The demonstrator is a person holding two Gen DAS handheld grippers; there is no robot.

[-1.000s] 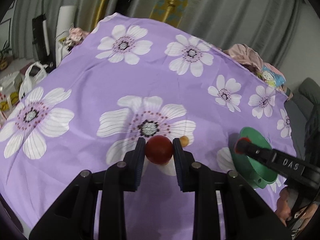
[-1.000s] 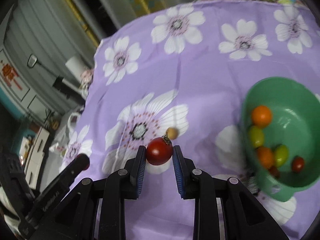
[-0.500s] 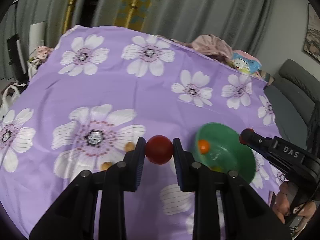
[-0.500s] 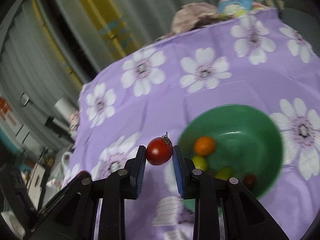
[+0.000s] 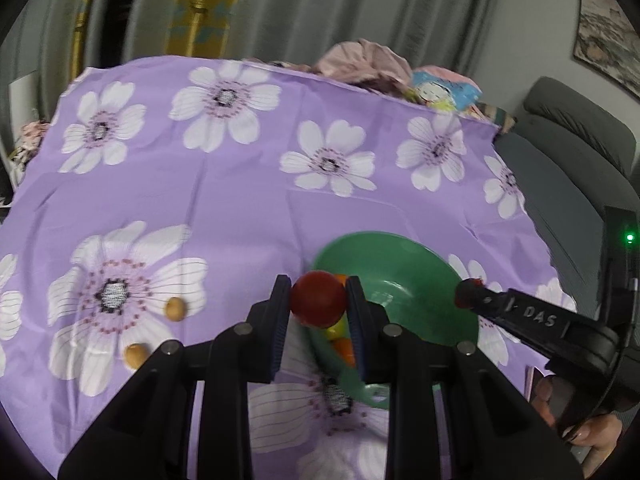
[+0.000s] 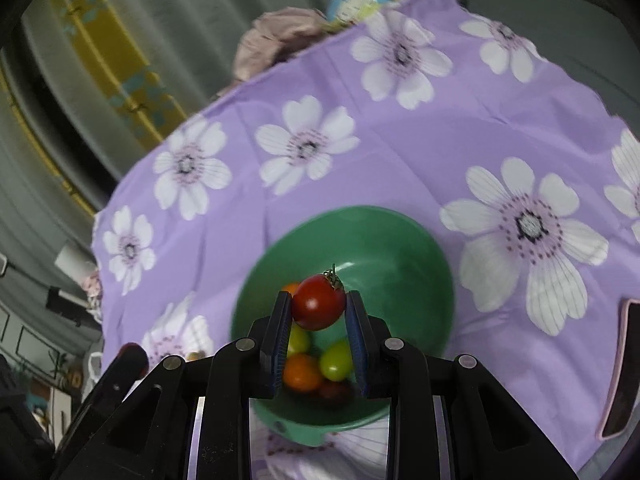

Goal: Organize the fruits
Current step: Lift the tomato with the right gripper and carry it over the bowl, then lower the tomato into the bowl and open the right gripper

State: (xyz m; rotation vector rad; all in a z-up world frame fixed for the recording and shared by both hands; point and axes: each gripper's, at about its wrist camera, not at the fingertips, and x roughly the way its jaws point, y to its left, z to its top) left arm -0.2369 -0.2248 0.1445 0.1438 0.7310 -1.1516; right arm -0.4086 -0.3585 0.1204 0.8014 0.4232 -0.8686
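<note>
While each pair of jaws stands nearly closed, the left gripper point(image 5: 319, 306) pinches a dark red tomato point(image 5: 318, 299) and the right gripper point(image 6: 319, 308) a stemmed red tomato point(image 6: 319, 301), both above the green bowl point(image 6: 404, 252). Orange and yellow-green fruit lie inside. Two tan fruits point(image 5: 175, 308) rest left on the purple floral cloth point(image 5: 240, 208).
</note>
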